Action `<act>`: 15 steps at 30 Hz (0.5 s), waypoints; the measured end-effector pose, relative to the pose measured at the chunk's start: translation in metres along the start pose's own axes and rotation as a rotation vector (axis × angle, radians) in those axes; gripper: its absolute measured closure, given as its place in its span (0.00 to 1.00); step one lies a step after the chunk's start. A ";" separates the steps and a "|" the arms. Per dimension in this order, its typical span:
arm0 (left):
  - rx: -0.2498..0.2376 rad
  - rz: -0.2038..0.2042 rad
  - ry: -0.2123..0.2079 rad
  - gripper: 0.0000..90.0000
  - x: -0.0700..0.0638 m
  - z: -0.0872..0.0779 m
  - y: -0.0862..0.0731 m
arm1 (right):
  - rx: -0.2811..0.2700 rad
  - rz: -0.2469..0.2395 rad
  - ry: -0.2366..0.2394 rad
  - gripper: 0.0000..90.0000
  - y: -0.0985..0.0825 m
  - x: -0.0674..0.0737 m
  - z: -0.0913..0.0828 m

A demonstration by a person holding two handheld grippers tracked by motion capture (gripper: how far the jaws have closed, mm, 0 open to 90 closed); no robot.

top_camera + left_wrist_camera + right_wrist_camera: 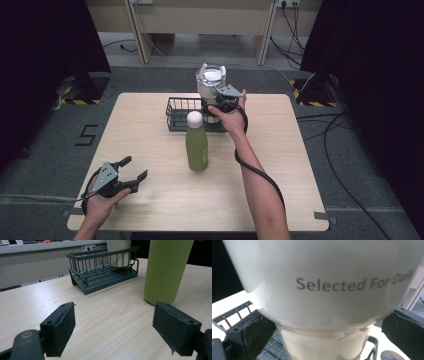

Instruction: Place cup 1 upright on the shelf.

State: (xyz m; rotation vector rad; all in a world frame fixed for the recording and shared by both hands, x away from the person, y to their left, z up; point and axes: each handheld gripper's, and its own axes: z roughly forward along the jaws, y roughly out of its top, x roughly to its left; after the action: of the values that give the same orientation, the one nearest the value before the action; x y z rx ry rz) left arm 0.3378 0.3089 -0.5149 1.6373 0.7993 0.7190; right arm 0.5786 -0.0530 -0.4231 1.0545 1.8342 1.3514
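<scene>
At upper centre of the high view, my right gripper point(216, 102) stands at a tall white container point(210, 85) that sits upright in the right end of a dark wire basket point(176, 114) on the pale wooden table point(150, 200). In the right gripper view the jaws are spread to either side of its lower section, the dark pads point(258, 336) apart from the wall, gripping nothing. The body point(324, 287) reads "Selected For", with a narrower clear base below.

I judge the step in hand to be setting this container down in the basket and letting go. To do it well, I would draw the gripper straight back toward the bottom of the frame, jaws wide, wrist level, so neither pad drags the wall and tips it. The basket rail sits close under the left pad, so I would lift slightly first.

The container's long axis runs vertical, lid up, base down.

A green bottle point(196, 142) with a white cap stands just in front of the basket, at centre frame. At lower left, my left gripper point(131, 172) rests near the table edge, its jaws parted and empty.
</scene>
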 end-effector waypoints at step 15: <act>0.004 0.004 0.000 0.20 -0.001 0.001 0.000 | -0.021 0.006 0.021 0.00 0.001 -0.007 -0.020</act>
State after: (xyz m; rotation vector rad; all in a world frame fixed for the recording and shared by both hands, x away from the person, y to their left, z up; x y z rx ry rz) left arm 0.3381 0.3077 -0.5150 1.6431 0.7984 0.7200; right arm 0.5652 -0.0678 -0.4159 1.0395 1.8296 1.3879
